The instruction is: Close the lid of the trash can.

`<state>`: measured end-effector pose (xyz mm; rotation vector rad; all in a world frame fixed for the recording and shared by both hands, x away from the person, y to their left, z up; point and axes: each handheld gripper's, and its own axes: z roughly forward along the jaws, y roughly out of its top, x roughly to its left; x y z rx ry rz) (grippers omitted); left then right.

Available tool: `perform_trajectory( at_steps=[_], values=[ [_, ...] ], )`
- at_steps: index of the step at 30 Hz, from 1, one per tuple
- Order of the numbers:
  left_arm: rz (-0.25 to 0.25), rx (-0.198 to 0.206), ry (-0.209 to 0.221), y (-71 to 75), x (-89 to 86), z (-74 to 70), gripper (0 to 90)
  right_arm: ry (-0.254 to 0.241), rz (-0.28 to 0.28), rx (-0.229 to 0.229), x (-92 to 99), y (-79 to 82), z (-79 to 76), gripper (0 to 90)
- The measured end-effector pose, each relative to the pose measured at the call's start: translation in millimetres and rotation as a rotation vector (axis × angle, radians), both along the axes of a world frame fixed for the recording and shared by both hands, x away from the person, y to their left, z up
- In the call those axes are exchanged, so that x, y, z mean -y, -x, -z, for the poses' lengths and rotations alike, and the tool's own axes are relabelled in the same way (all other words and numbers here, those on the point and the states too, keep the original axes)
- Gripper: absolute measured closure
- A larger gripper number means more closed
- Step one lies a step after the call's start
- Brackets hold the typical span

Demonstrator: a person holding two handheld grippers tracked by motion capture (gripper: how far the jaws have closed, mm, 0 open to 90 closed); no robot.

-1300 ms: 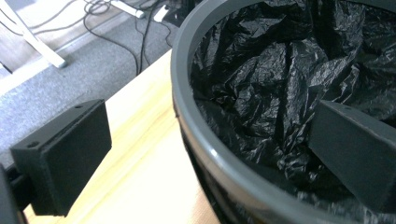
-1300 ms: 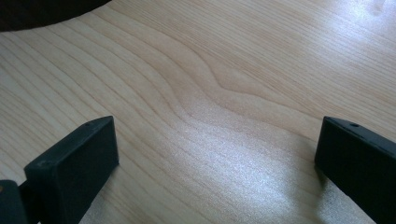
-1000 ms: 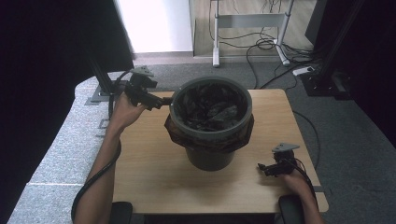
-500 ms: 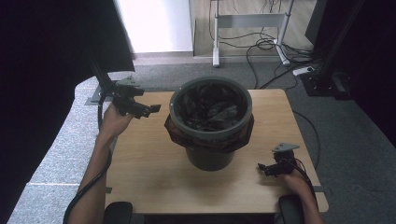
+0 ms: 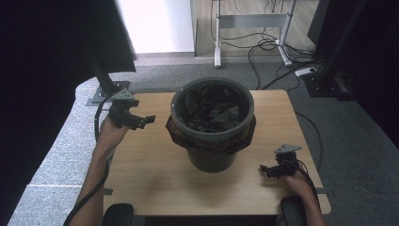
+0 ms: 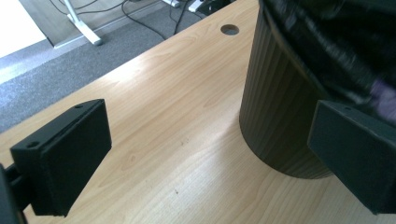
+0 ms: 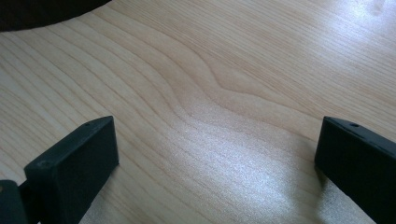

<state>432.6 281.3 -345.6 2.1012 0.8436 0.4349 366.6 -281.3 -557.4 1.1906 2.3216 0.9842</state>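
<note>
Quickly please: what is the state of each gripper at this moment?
Left gripper: open, holding nothing, beside the bin.
Right gripper: open, holding nothing, low over the table.

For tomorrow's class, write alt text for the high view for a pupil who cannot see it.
A dark bin lined with a black bag stands mid-table. The left gripper, jaws open, is held beside the bin's rim without touching it. The right gripper rests low near the table's near right corner, apart from the bin.

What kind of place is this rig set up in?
Probably a lab or office test space: a wooden table holding a lined bin, grey carpet with loose cables and a power strip, plus black frame posts.
</note>
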Motion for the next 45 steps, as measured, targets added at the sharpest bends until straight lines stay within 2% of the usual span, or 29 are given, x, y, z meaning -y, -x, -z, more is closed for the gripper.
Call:
perform_trajectory(
  at_steps=[9, 26, 32, 35, 45],
  values=[
    [-0.021, -0.016, 0.013, 5.2, -9.9, 25.7, 0.0, 0.000, 0.000, 0.000, 0.0, 0.0, 0.0, 0.0],
    [-0.050, -0.027, -0.006, 11.8, -15.2, 69.4, 0.0, -0.001, 0.001, 0.001, -0.1, 0.0, 0.2, 0.0],
    [-0.050, -0.035, 0.004, 14.1, -15.6, 82.2, 0.0, -0.001, 0.001, 0.001, -0.1, 0.0, 0.1, 0.0],
    [-0.052, -0.039, 0.024, 15.0, -16.1, 88.6, 0.0, -0.001, 0.000, 0.002, 0.0, 0.0, 0.2, 0.0],
    [-0.065, -0.056, 0.026, 19.0, -16.9, 112.2, 0.0, -0.002, 0.001, 0.001, -0.1, 0.0, 0.2, 0.0]
  ],
)
